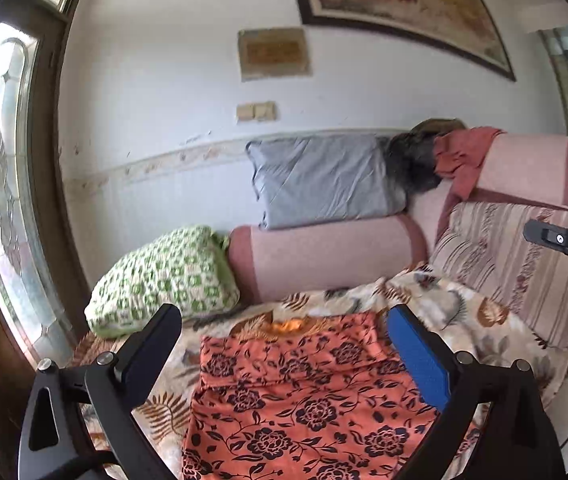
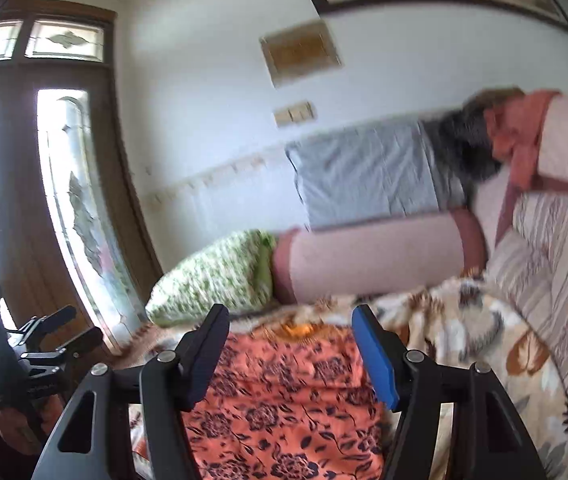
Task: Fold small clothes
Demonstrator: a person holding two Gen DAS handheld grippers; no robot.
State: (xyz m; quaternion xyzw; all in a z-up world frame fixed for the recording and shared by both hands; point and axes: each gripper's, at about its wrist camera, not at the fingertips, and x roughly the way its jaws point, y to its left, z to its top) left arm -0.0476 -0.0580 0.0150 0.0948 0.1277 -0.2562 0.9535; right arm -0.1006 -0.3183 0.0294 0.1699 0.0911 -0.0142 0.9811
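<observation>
An orange garment with dark floral print [image 1: 304,396] lies flat on a leaf-patterned blanket [image 1: 456,312] on the sofa seat. It looks folded, with a layered edge near its far end. My left gripper [image 1: 284,344] is open and empty above the garment's near part. My right gripper [image 2: 288,344] is open and empty over the same garment [image 2: 284,408]. The right gripper shows at the right edge of the left wrist view [image 1: 564,240]. The left gripper shows at the left of the right wrist view [image 2: 59,340]. The right wrist view is blurred.
A green-and-white pillow [image 1: 163,276] lies at the sofa's left end beside a pink armrest bolster [image 1: 324,256]. A grey pillow [image 1: 320,180] rests on the bolster. Striped back cushions [image 1: 516,264] stand on the right. A glass door [image 1: 3,184] is at the left.
</observation>
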